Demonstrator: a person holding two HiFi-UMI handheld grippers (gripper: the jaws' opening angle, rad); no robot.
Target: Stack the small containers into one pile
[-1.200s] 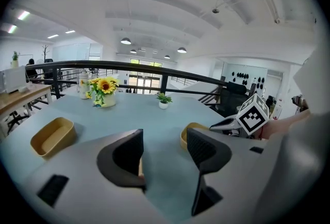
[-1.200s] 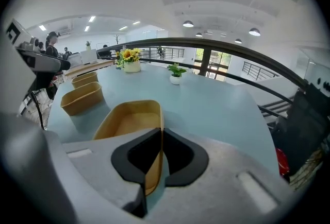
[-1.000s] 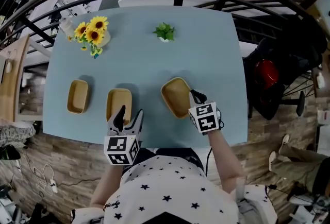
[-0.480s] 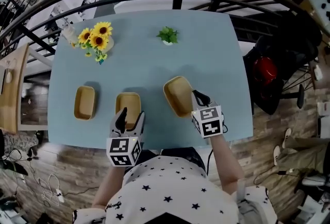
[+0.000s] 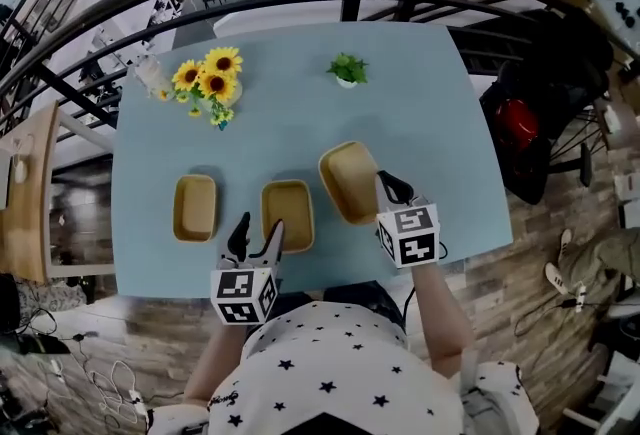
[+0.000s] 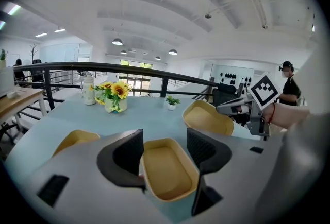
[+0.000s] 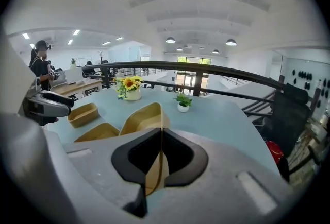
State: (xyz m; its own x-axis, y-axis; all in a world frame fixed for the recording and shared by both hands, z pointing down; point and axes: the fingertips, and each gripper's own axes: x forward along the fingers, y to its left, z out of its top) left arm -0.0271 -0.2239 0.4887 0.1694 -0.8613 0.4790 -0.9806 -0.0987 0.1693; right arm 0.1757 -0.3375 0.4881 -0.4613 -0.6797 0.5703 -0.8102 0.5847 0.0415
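Right gripper (image 5: 388,189) pinched shut on near rim of tilted container (image 5: 348,181), looks lifted off table (image 5: 420,123). Left gripper (image 5: 257,231) wide, straddling middle container (image 5: 287,213), no pinch. Third container (image 5: 195,207) at left. Level held one, centre over middle, lower straight.

The leftmost container (image 6: 75,140) is half covered by a left finger (image 6: 126,158) at eight o'clock. The held container's (image 7: 144,115) lower wall is hidden between right fingers (image 7: 183,158).
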